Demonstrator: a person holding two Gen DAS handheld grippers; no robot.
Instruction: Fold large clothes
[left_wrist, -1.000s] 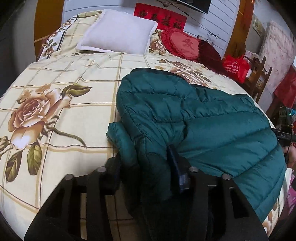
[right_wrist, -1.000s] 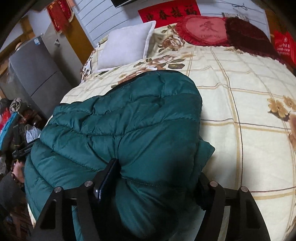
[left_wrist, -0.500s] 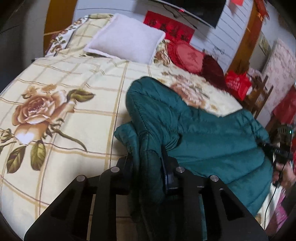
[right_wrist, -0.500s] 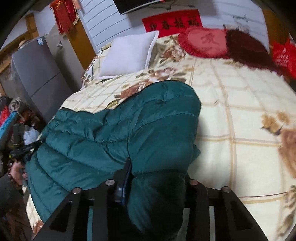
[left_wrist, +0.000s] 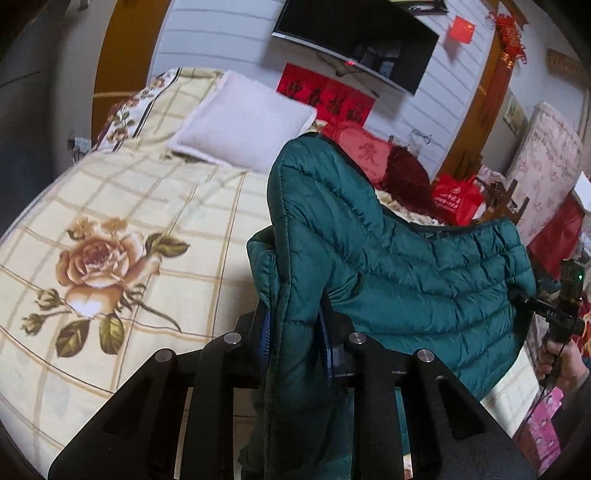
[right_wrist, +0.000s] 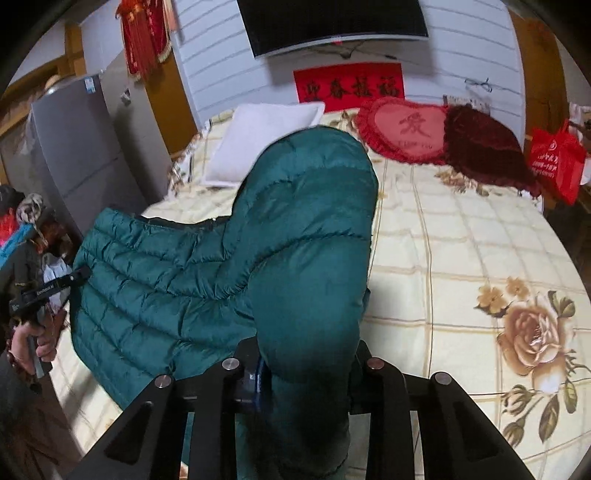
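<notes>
A dark green quilted puffer jacket (left_wrist: 424, 280) hangs stretched between my two grippers above the bed (left_wrist: 122, 206). My left gripper (left_wrist: 295, 332) is shut on one bunched end of it, blue pads pressing the fabric from both sides. In the right wrist view, my right gripper (right_wrist: 306, 369) has its jaws closing on the jacket's (right_wrist: 303, 229) other thick end, pads pressed into it. Each camera also sees the other gripper at the far end of the jacket: the right gripper (left_wrist: 524, 301) and the left gripper (right_wrist: 79, 275), each held by a hand. The jacket's lower part droops out of sight.
A floral checked sheet covers the bed. At its head lie a white pillow (left_wrist: 243, 118), a red heart cushion (right_wrist: 406, 129) and a dark red cushion (right_wrist: 484, 147). A red bag (right_wrist: 554, 162) stands beside the bed, a grey fridge (right_wrist: 74, 155) on the other side.
Both grippers closed on the jacket's ends and rose, lifting it off the sheet. The views tipped up, showing more of the wall and screen.
</notes>
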